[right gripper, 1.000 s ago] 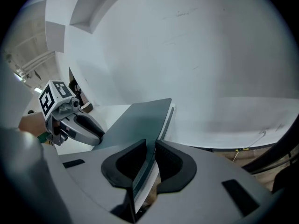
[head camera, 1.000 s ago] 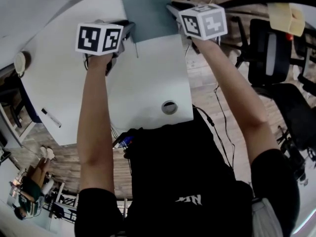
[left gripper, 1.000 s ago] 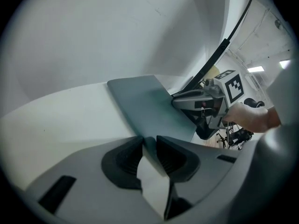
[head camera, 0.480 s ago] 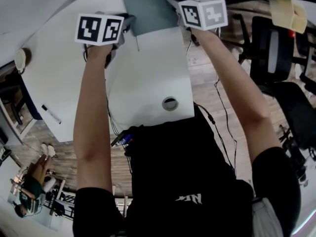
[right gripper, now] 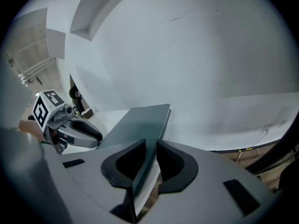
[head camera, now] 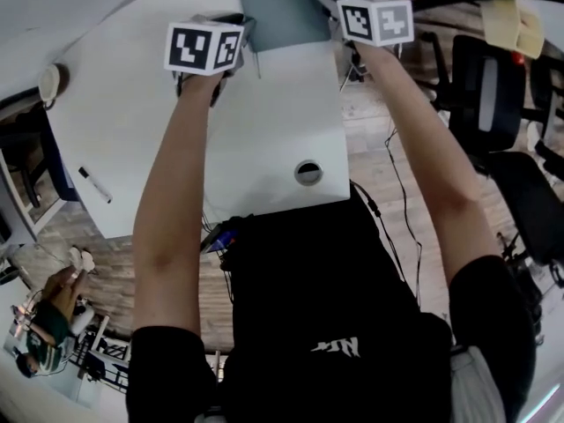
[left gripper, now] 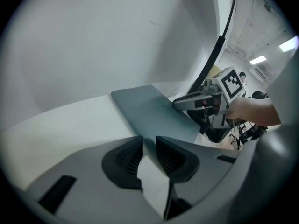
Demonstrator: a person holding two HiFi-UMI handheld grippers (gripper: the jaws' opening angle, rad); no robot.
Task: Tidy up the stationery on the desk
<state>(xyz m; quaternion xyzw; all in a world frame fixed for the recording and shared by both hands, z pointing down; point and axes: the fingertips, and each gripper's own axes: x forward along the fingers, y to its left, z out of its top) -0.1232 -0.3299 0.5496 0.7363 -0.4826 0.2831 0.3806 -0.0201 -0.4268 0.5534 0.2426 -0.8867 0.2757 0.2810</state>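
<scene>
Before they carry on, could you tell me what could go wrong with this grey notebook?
The left gripper, whose jaws have just been closing, pinches only a corner of the grey notebook; it could slip out.
A white page hangs below the cover there and may crease.
The right gripper clamps only the other side, so the notebook might twist.

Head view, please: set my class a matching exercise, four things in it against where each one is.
Things
1 notebook
2 marker pen
3 round hole
4 office chair

Places
A off the desk, to its right
B by the desk's left edge
C at the desk's far side
D in the desk, near its front edge

Pairs: 1-C, 2-B, 3-D, 4-A
</scene>
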